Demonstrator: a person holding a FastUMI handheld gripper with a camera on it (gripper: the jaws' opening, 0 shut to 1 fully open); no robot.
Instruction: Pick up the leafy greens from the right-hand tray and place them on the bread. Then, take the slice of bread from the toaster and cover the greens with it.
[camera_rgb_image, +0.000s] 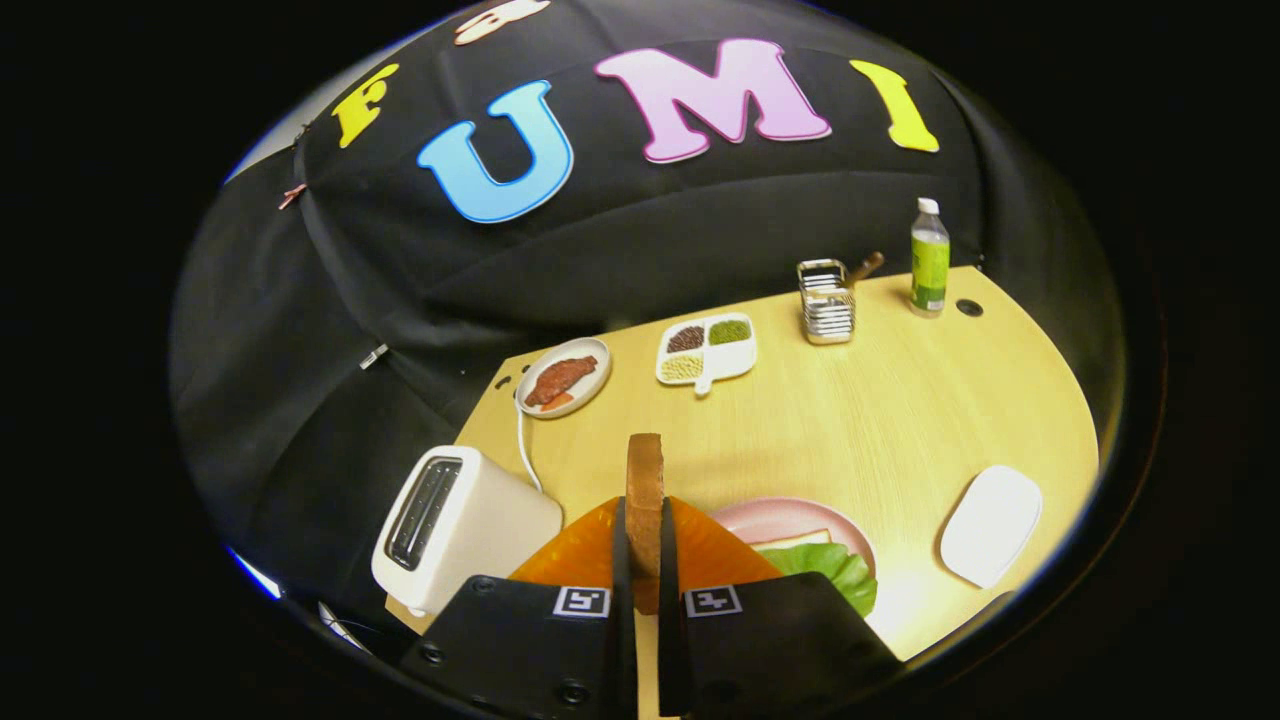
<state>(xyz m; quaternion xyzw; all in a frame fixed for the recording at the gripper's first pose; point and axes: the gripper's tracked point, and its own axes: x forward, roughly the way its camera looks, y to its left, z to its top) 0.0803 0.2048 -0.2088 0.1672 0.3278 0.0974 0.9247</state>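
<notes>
My gripper (645, 540) is shut on a slice of bread (645, 480), which stands on edge between the two fingers and pokes up above their tips. Just ahead and to the right of the fingers sits a pink plate (770, 518) holding another bread slice (790, 540) with leafy greens (835, 572) lying on top of it. The white toaster (455, 525) stands to the left of the fingers, its slots empty as far as I can see. An empty white tray (990, 525) lies to the right of the plate.
Further back on the wooden table (900, 420) are a white plate with meat (563, 378), a divided dish of grains (707, 350), a metal rack (826, 300) and a green bottle (929, 258). The toaster's cord (522, 440) runs toward the back.
</notes>
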